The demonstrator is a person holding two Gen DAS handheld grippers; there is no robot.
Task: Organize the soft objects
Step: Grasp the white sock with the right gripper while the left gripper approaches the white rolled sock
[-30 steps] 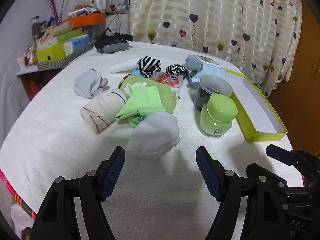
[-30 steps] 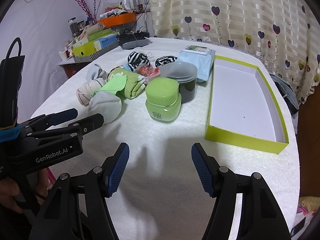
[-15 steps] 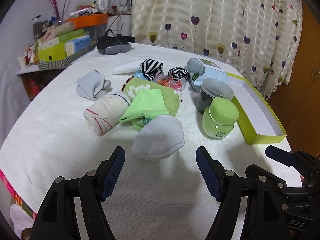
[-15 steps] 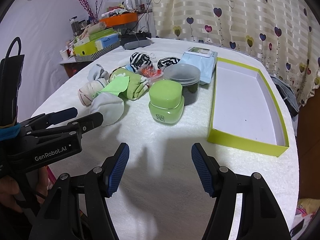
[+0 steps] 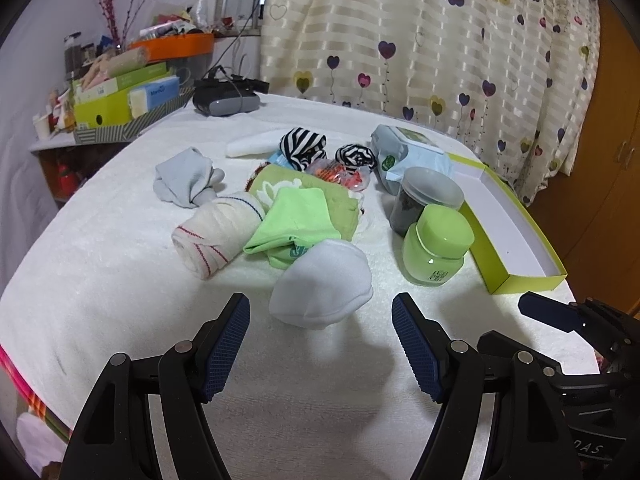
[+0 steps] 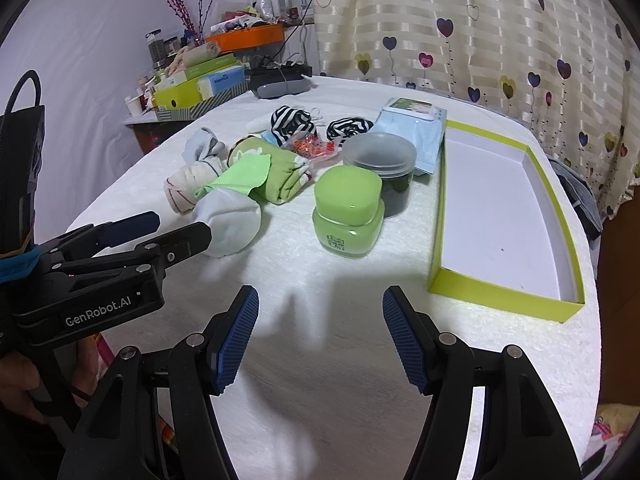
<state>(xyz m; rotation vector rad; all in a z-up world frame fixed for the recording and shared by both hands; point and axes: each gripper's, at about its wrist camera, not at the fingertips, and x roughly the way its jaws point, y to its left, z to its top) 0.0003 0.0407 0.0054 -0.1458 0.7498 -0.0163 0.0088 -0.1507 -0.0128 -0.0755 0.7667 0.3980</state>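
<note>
Though empty, one box (image 6: 502, 300), two jars (image 6: 347, 216)

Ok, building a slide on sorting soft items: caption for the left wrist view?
Open left gripper approaches a pale blue bundle beside rolled socks and jars on a white cloth.

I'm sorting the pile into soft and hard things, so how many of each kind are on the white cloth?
Striped black-and-white rolls: 2
Green cloths: 2
Pale blue socks: 2
Cream roll with red stitching: 1
White folded cloth: 1
Jars: 2
Wipes pack: 1
Orange packet: 1
Total: 12
</note>
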